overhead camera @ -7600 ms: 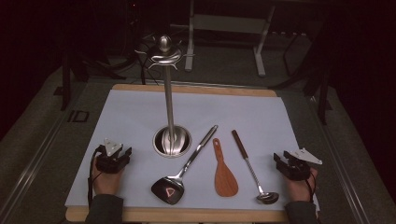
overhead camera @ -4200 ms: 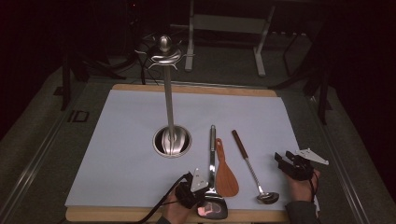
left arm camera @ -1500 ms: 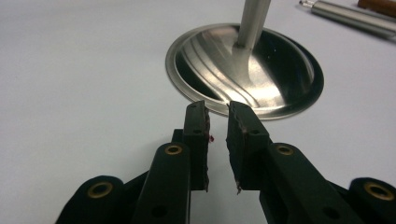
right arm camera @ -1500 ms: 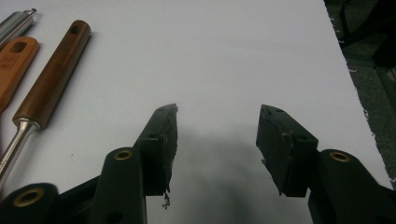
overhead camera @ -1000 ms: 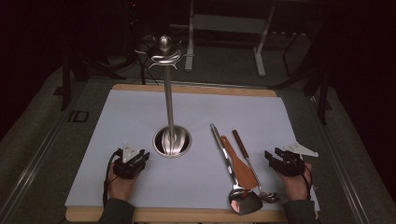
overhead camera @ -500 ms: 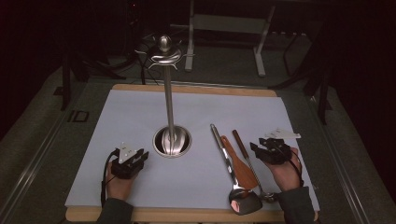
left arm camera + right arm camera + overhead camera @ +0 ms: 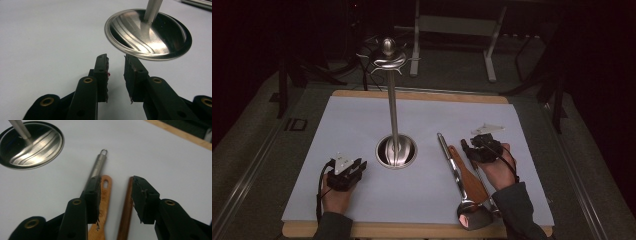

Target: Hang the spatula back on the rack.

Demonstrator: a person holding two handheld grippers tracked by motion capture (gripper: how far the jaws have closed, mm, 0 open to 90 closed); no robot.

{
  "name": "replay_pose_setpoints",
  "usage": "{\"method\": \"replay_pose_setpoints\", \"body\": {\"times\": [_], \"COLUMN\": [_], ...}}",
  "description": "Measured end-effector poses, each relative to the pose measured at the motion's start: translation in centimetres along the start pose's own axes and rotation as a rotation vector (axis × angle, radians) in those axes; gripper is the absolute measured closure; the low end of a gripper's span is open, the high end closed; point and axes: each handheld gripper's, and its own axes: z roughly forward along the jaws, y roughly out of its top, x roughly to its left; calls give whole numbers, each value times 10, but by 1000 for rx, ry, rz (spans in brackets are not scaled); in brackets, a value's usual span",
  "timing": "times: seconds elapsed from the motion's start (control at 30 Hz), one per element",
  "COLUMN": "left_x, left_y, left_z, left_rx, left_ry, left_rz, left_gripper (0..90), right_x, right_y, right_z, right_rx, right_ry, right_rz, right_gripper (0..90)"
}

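Note:
A tall steel utensil stand (image 7: pixel 392 100) with hooks at its top rises from a round dish base (image 7: pixel 396 151) in the middle of the white mat. To its right lie a steel turner (image 7: pixel 451 162), a wooden spatula (image 7: pixel 469 180) and a dark-handled utensil (image 7: pixel 127 202), side by side. My right gripper (image 7: pixel 479 150) hovers open over their handle ends. Its jaws straddle the wooden spatula's handle (image 7: pixel 106 186) and the dark handle, beside the steel handle (image 7: pixel 98 166). My left gripper (image 7: pixel 346 172) rests open on the mat near the stand's base (image 7: pixel 147 33), holding nothing.
The white mat (image 7: pixel 362 125) covers a wooden board (image 7: pixel 422 96) on a dark table. Behind the board stand dark frames and cables. The turner's head (image 7: pixel 474 217) lies at the mat's near edge by my right forearm.
Earlier my left gripper swung the steel turner rightwards beside the wooden spatula, then drew back left. In the last second my right gripper moved in over the handle ends.

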Motion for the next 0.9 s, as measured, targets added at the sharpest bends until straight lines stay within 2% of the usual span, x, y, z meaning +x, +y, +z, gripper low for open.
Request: {"method": "replay_pose_setpoints", "body": {"times": [0.17,0.4,0.6,0.73,0.9], "left_x": [0,-1,-1,-1,-1], "left_y": [0,0,0,0,0], "left_z": [0,0,0,0,0], "left_rx": [0,1,1,2,3], "left_ry": [2,6,7,8,9], "left_rz": [2,5,9,8,9], "left_gripper": [727,725,723,721,717], "right_x": [7,14,21,21,24], "right_y": [10,15,14,11,8], "right_z": [17,40,52,60,67], "right_rx": [54,140,186,221,251], "right_ry": [27,88,83,96,83], "right_rz": [-3,39,21,40,45], "right_gripper": [646,681,692,705,675]}}
